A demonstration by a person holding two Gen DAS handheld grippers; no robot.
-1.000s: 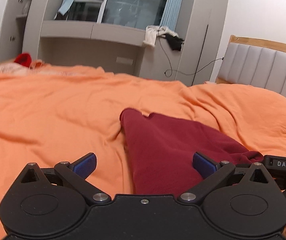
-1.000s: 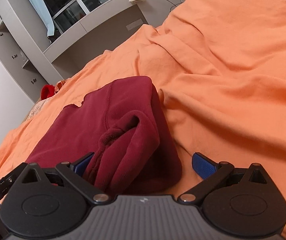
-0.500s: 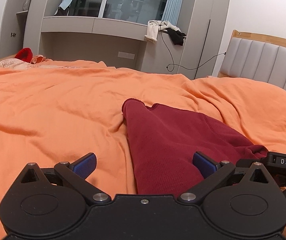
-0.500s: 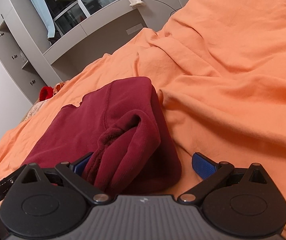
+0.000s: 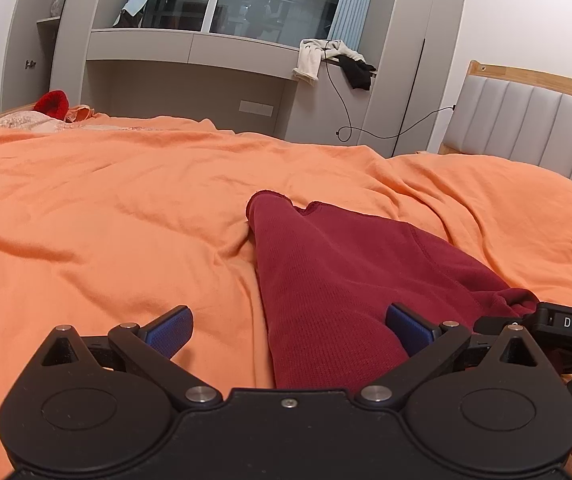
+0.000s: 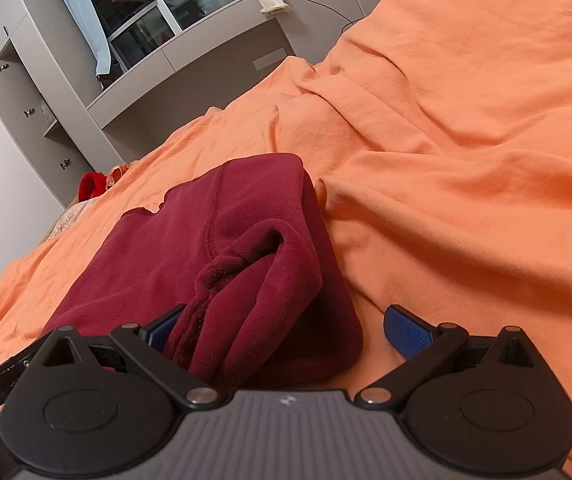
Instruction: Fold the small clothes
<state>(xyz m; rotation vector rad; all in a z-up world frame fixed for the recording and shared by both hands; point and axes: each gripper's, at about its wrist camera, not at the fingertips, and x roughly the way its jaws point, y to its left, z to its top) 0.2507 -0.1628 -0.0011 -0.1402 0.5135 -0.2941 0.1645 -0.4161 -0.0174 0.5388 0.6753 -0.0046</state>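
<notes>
Dark red garment laid folded on orange bedcover. Left gripper spread wide over garment's left edge, nothing clamped. Right gripper spread wide around bunched near end, fabric ungripped

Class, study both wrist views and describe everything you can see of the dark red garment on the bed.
The dark red garment is a soft ribbed knit with stitched seams. It lies folded on the orange bedcover, flat at its far end and bunched into thick rolled layers at the near end. That bulky end sits between the open right gripper fingers; the open left gripper straddles its left edge. Neither clamps it.
</notes>
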